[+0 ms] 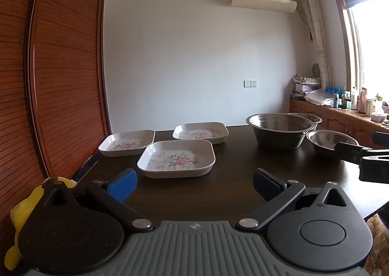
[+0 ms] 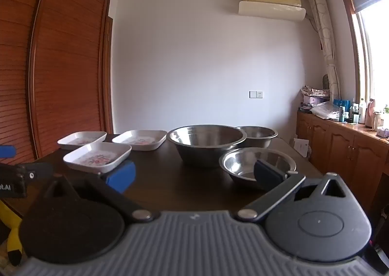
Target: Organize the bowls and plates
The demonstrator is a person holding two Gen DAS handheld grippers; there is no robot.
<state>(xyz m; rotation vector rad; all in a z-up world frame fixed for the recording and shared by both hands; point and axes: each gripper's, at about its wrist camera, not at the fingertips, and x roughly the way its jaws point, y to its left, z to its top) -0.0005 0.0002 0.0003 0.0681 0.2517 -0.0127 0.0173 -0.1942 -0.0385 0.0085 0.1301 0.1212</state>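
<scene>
Three square white floral plates lie on the dark table: a near one (image 1: 177, 158) (image 2: 97, 158), a far left one (image 1: 127, 142) (image 2: 82, 139) and a far right one (image 1: 200, 132) (image 2: 140, 139). Three steel bowls stand to the right: a large one (image 1: 279, 130) (image 2: 206, 142), a smaller one behind it (image 1: 311, 118) (image 2: 257, 135) and a small near one (image 1: 328, 141) (image 2: 243, 161). My left gripper (image 1: 194, 184) is open and empty, just short of the near plate. My right gripper (image 2: 194, 177) is open and empty, in front of the small near bowl.
A tall wooden louvred wardrobe (image 1: 60, 81) stands at the left of the table (image 1: 231, 173). A wooden sideboard (image 2: 345, 144) with bottles and clutter runs under the window at the right. A yellow soft toy (image 1: 14, 215) lies at the lower left.
</scene>
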